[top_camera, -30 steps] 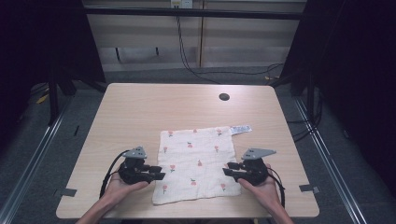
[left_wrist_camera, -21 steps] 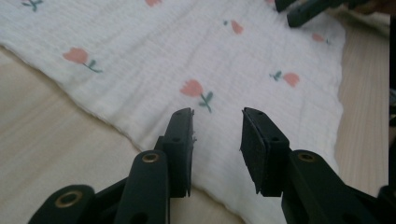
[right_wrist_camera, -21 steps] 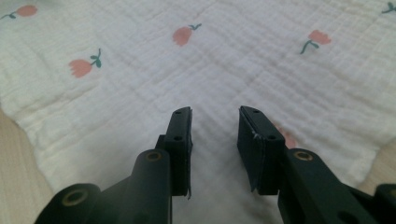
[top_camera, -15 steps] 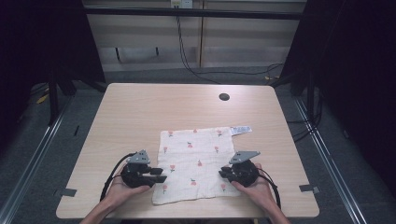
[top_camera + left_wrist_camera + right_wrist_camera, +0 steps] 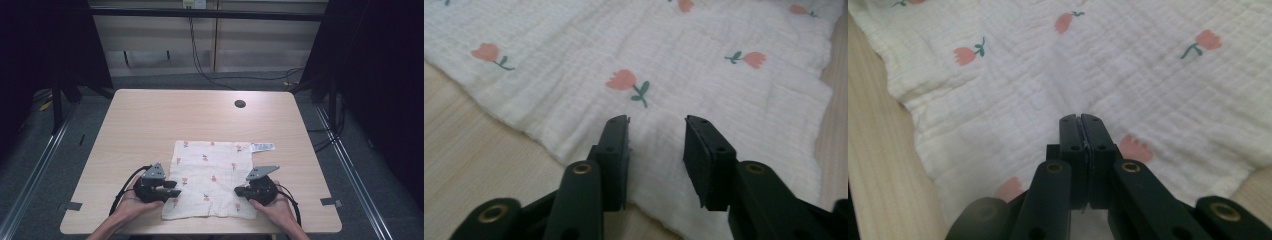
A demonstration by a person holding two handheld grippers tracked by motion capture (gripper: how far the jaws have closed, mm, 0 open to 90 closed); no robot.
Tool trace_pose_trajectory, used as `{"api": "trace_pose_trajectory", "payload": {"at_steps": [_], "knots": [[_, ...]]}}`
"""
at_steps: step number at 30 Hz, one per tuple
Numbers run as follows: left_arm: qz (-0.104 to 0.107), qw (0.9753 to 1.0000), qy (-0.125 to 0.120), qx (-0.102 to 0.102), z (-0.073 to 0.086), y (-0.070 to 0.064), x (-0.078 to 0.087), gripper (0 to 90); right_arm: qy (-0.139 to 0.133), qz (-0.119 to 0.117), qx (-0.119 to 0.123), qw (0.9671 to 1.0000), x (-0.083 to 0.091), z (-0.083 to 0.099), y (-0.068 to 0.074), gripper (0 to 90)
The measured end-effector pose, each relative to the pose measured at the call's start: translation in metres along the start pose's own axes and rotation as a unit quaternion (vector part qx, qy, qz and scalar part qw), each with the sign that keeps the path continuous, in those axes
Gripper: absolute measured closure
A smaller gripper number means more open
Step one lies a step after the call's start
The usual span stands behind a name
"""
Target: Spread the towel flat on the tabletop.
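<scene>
The right gripper (image 5: 241,190) has moved inward from beside the cloth's edge onto the tulip-print muslin cloth (image 5: 210,177), and its jaws now stand pressed together over the fabric near the cloth's near right corner; whether a pinch of muslin sits between them I cannot tell. The left gripper (image 5: 176,191) has edged in too, its jaws apart and straddling the cloth's near left border, fabric spreading ahead of and between them. The cloth lies flat on the worktop (image 5: 150,120), so a lift or fold by the near corners looks about to begin.
</scene>
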State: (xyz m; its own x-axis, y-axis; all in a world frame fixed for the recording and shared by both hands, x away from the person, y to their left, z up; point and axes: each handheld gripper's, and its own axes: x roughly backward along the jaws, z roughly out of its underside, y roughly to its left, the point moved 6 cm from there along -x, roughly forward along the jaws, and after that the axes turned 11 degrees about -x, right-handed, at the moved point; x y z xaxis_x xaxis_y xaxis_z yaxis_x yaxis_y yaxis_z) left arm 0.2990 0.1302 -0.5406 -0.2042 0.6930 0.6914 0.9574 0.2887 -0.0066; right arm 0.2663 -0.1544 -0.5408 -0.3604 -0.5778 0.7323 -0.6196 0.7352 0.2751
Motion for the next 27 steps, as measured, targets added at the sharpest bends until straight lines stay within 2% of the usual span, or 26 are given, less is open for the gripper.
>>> {"api": "trace_pose_trajectory", "payload": {"at_steps": [1, 3, 5, 9, 12, 15, 16, 18, 23, 25, 26, 27], "knots": [[0.0, 1.0, -0.002, 0.0, 0.0, -0.001, 0.0, 66.5, 0.0, -0.003, 0.003, 1.0, 0.001, 0.001, 0.001, 89.0], [0.001, 0.9998, 0.008, -0.017, 0.001, -0.002, 0.002, 71.0, 0.001, -0.008, 0.001, 1.0, 0.002, 0.004, 0.004, 89.0], [0.003, 0.9997, 0.013, -0.022, 0.002, -0.004, 0.003, 75.2, 0.003, -0.004, 0.003, 1.0, 0.003, 0.005, 0.005, 88.9], [0.01, 0.9999, 0.01, -0.009, 0.004, -0.006, 0.005, 86.0, 0.005, -0.007, -0.001, 1.0, 0.004, 0.007, 0.007, 89.0], [0.012, 0.9997, 0.019, -0.006, 0.006, -0.011, 0.008, 89.3, 0.008, -0.008, -0.002, 0.9999, 0.006, 0.009, 0.009, 89.0], [0.014, 0.9996, 0.023, -0.006, 0.007, -0.015, 0.009, 89.8, 0.01, -0.012, -0.007, 0.9999, 0.007, 0.013, 0.012, 89.0], [0.019, 0.9997, 0.018, 0.006, 0.007, -0.016, 0.01, 89.8, 0.009, -0.014, -0.007, 0.9998, 0.008, 0.013, 0.014, 89.1], [0.027, 0.9994, 0.02, 0.007, 0.008, -0.019, 0.011, 89.8, 0.009, -0.014, -0.005, 0.9998, 0.008, 0.015, 0.016, 89.1], [0.033, 0.999, 0.025, 0.012, 0.009, -0.018, 0.013, 89.6, 0.01, -0.014, -0.003, 0.9998, 0.009, 0.015, 0.015, 88.7], [0.037, 0.999, 0.023, 0.015, 0.009, -0.018, 0.013, 88.5, 0.007, -0.016, -0.004, 0.9998, 0.008, 0.014, 0.015, 81.8], [0.043, 0.9987, 0.014, 0.023, 0.009, -0.016, 0.013, 85.6, 0.003, -0.014, -0.004, 0.9999, 0.008, 0.012, 0.015, 76.3], [0.042, 0.9987, 0.012, 0.024, 0.008, -0.015, 0.013, 79.0, -0.002, -0.017, -0.011, 0.9998, 0.009, 0.011, 0.014, 73.7]]}}
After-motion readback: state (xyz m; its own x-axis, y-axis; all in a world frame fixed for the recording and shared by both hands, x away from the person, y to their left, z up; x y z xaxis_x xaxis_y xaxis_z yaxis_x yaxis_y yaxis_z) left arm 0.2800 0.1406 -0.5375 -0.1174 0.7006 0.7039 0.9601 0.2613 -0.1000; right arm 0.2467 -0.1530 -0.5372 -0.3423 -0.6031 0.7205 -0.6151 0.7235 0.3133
